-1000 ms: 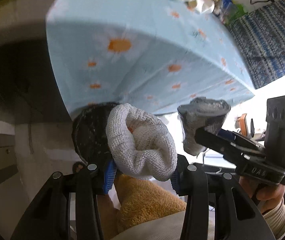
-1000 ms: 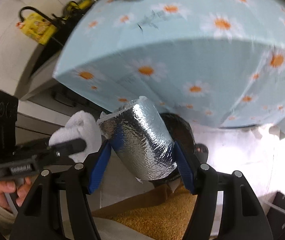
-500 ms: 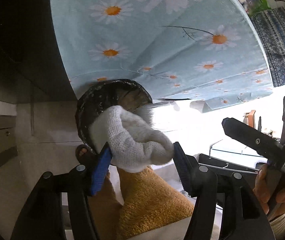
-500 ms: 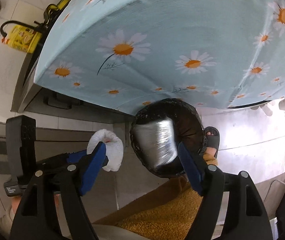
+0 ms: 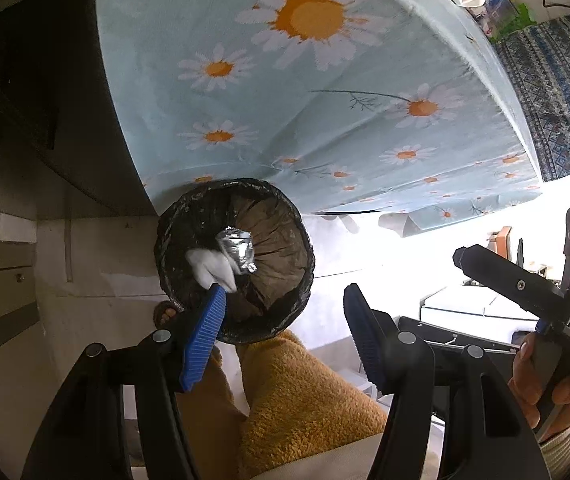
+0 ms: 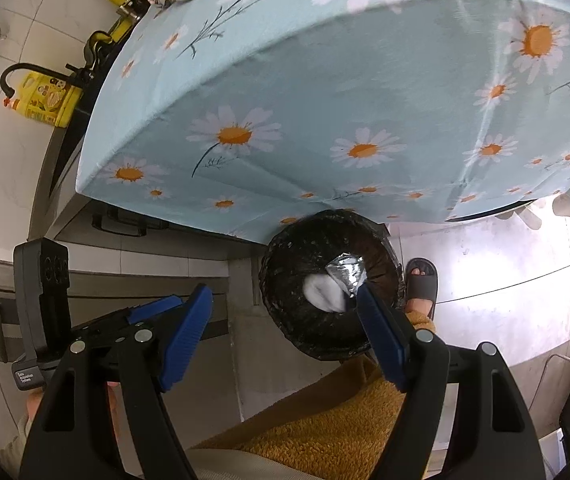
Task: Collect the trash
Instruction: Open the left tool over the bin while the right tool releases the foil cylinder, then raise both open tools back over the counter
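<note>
— Below the table's edge, what is seen?

— A round bin lined with a black bag [image 5: 234, 258] is seen on the floor, tucked partly under the hanging daisy-print tablecloth [image 5: 305, 92]. Two pieces of trash are seen inside the bin: a white wad [image 5: 210, 270] and a crumpled silver foil piece [image 5: 238, 249], touching each other, the foil on the side nearer the table.

— How are the fingers set?

— The left gripper [image 5: 283, 322] is held over the near rim of the bin with its blue pads spread wide, and nothing is held between them. The right gripper [image 6: 285, 320] is likewise spread apart and empty; its right pad is seen in front of the bin's near rim. The same white wad [image 6: 323, 293] and foil [image 6: 347, 274] are seen in the bin [image 6: 285, 312] from that side.

— What else is shown?

— A foot in a dark slide sandal [image 6: 421, 282] is planted just beside the bin. Mustard-coloured fleece trousers [image 6: 333, 420] fill the lower part of both views. A yellow jug [image 6: 43, 102] is seen near the far-left corner of the table.
</note>
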Available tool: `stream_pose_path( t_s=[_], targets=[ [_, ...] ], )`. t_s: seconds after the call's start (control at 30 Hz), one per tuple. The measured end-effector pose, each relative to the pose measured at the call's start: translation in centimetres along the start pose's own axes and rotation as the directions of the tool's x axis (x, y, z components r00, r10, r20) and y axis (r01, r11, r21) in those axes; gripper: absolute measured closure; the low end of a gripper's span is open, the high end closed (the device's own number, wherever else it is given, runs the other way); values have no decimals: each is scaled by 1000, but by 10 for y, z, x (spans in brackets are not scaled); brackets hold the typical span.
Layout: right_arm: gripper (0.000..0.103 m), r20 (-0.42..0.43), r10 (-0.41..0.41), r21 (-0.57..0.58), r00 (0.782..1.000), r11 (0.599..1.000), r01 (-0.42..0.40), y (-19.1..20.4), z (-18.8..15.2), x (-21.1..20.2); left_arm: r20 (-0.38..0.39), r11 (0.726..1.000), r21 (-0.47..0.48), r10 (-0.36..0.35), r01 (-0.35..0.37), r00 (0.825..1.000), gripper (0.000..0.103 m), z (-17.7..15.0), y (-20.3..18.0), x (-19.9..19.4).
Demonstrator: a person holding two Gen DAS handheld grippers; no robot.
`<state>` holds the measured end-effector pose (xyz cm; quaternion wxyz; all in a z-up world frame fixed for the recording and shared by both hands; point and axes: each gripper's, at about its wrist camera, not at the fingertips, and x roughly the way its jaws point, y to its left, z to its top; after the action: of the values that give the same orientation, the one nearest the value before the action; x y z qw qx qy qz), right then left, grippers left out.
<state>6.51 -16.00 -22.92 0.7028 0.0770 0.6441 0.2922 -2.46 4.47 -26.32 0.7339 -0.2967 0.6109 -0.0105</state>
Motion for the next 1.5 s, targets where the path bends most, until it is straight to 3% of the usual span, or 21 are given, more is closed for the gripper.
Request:
stream_pose_path(
  t_s=[0.23,0.53,0.7,0.97,1.07,1.23,1.5],
  targets=[
    [28,38,-14,3,999,1000,14,4,0,-17,44,1000,29,-13,11,999,44,7,-9,-20],
    [28,129,-19,-41,991,999,25,29,4,-52,158,997,69,-39,29,987,44,12,-21,-73],
    [28,202,-36,-96,979,994,57,51,2,-74,203,994,107,-53,32,978,44,10,-25,-96],
    [22,282,-84,-91,956,989,114,62,3,-100,245,989,131,-105,75,964,44,19,-23,-129],
    [20,309,-103,-105,945,984,142,65,8,-112,271,988,138,-102,66,957,28,24,-25,-140],
    [19,346,-114,-138,931,976,171,67,32,-127,311,988,136,-114,75,943,28,37,-30,-153],
    [12,394,-75,-257,916,948,188,74,100,-148,374,994,104,-76,40,924,28,71,-46,-160]
  ],
)
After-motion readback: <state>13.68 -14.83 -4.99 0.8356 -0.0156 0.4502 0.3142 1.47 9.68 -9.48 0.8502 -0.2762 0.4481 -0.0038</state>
